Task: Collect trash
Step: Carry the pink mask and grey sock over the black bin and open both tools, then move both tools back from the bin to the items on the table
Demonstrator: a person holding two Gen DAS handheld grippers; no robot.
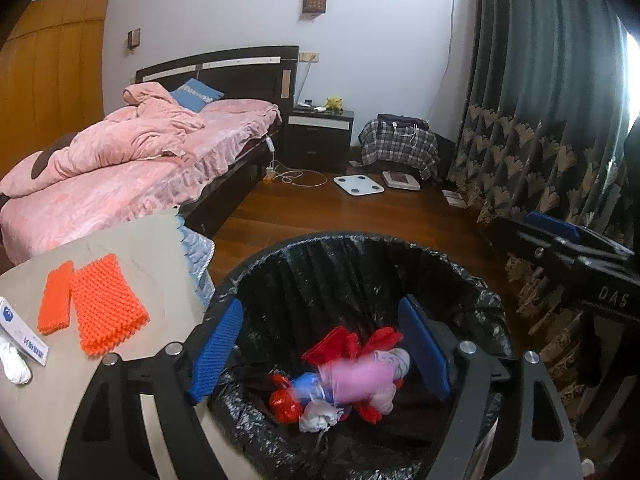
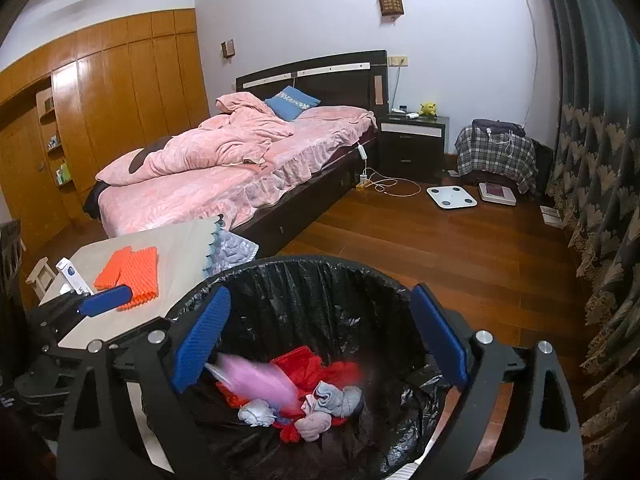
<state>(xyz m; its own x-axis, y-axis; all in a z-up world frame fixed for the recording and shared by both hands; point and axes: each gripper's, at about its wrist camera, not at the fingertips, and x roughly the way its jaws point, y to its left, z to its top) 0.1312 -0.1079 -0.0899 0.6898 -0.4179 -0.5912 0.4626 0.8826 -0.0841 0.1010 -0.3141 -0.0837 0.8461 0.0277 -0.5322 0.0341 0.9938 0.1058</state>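
Bedroom floor, bin (image 1: pixel 360 256) near us: both our tools, left (image 1: pixel 320 354) and right (image 2: pixel 320 340), gape empty above it. Pink wad (image 1: pixel 360 376) sits blurred inside; looks light and soft, pinch anywhere.

Pink bed (image 2: pixel 224 176), dark nightstand (image 2: pixel 412 140), white scale (image 2: pixel 452 197) on floor.

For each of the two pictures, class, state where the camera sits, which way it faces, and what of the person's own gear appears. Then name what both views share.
Left wrist: on the left hand-held gripper, above the trash bin, facing the bed; the right hand-held gripper shows at right.
Right wrist: on the right hand-held gripper above the bin, facing likewise; the other's finger shows at left.
Shared: bin, blurred pink bag, orange pads.
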